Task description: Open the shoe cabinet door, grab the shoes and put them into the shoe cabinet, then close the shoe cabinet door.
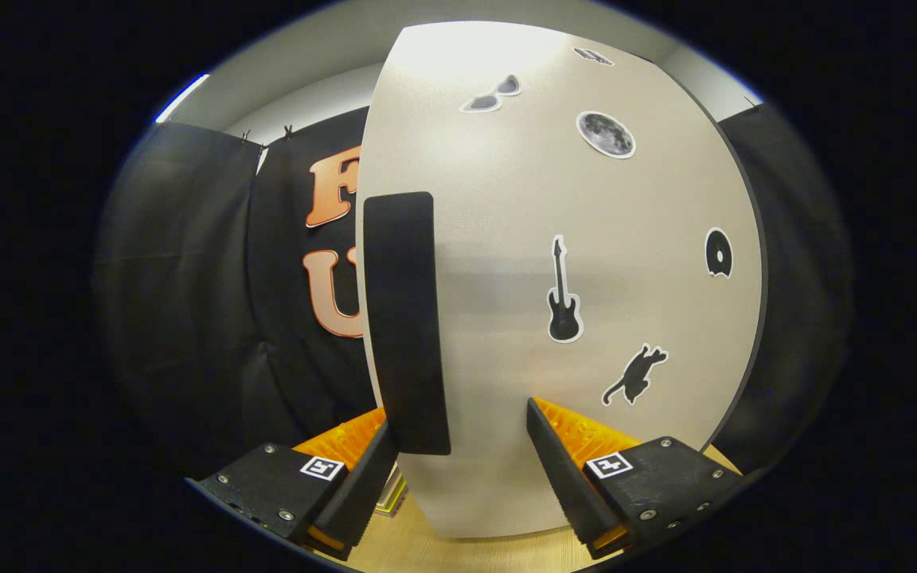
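A: Which step is this?

B: A door step, I judge. The door [586, 263] fills the centre and right of the frame, its dark handle [407, 318] at centre-left.

A: And the gripper [458, 469]?

B: Open at the bottom, fingers astride the door's edge; whether the left one touches the handle, I can't tell.

A: Next?

B: Close on the handle or edge, then swing. Which way isn't clear.

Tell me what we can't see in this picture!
- Inside the shoe cabinet: hidden behind its door, which stands close in front of the gripper in the gripper view.
- The shoes: not to be made out; the door blocks what lies beyond.
- Whether the open fingers touch the black handle near the door's edge: too close to tell.
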`<state>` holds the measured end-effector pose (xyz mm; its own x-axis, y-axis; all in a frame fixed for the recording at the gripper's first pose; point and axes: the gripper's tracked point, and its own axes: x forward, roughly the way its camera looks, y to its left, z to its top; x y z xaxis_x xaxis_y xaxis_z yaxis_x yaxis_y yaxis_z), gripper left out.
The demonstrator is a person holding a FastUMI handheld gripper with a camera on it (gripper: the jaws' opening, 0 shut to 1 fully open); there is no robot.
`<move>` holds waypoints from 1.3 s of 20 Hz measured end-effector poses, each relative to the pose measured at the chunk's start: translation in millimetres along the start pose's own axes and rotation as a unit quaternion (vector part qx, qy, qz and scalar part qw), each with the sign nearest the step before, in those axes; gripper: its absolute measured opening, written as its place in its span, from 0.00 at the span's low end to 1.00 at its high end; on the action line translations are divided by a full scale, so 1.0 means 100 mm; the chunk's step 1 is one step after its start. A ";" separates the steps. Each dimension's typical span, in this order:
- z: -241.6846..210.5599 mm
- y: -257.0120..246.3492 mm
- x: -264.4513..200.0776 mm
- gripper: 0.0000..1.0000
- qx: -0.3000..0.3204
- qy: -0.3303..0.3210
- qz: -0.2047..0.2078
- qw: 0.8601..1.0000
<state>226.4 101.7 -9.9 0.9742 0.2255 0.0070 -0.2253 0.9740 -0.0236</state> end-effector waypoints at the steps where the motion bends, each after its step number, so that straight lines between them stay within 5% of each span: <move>1: 0.00 0.00 0.01 0.95 0.001 0.000 -0.004 1.000; 16: -0.01 0.00 0.07 0.95 0.008 0.017 -0.027 0.999; 26: 0.23 -0.12 -1.14 0.95 0.012 -0.001 -0.037 0.999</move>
<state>117.7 65.3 12.3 0.9883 0.1520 0.0108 -0.1521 0.9884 0.0015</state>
